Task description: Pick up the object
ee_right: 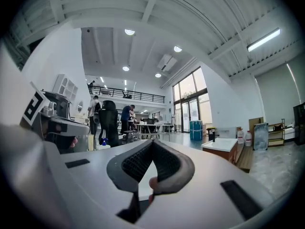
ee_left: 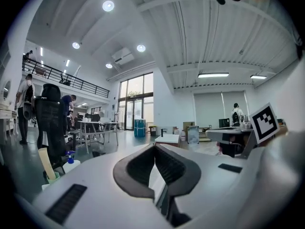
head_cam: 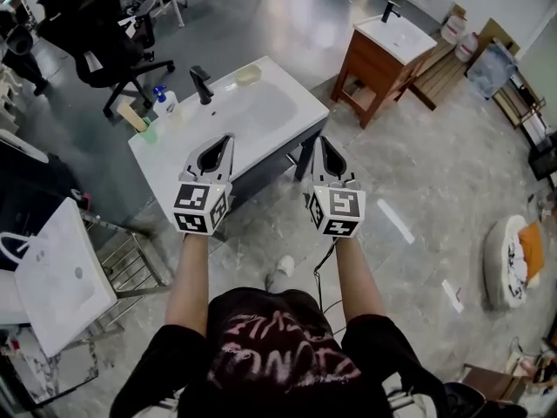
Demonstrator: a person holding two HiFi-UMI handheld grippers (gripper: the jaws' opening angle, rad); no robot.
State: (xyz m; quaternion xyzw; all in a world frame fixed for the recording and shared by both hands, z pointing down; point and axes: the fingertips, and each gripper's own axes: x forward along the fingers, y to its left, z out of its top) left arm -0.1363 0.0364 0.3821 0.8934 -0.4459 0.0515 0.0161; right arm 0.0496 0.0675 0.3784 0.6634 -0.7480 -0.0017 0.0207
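Note:
A white sink counter (head_cam: 300,111) stands just ahead of both grippers. On it are a black faucet (head_cam: 201,84), a blue-topped bottle (head_cam: 164,101), a green cup (head_cam: 146,130) with a wooden piece in it, and a pale yellowish item (head_cam: 248,74) at the far edge. My left gripper (head_cam: 230,138) (ee_left: 155,147) is shut and empty over the counter's near edge. My right gripper (head_cam: 318,140) (ee_right: 151,142) is beside it at the counter's right corner, its tips together with nothing between them. Both point level toward the counter.
A wooden vanity (head_cam: 387,46) with its own sink stands at the back right. A black office chair (head_cam: 96,33) is behind the counter at the left. A white basin on a metal rack (head_cam: 61,273) is close on the left. A round white thing (head_cam: 509,259) lies on the floor at the right.

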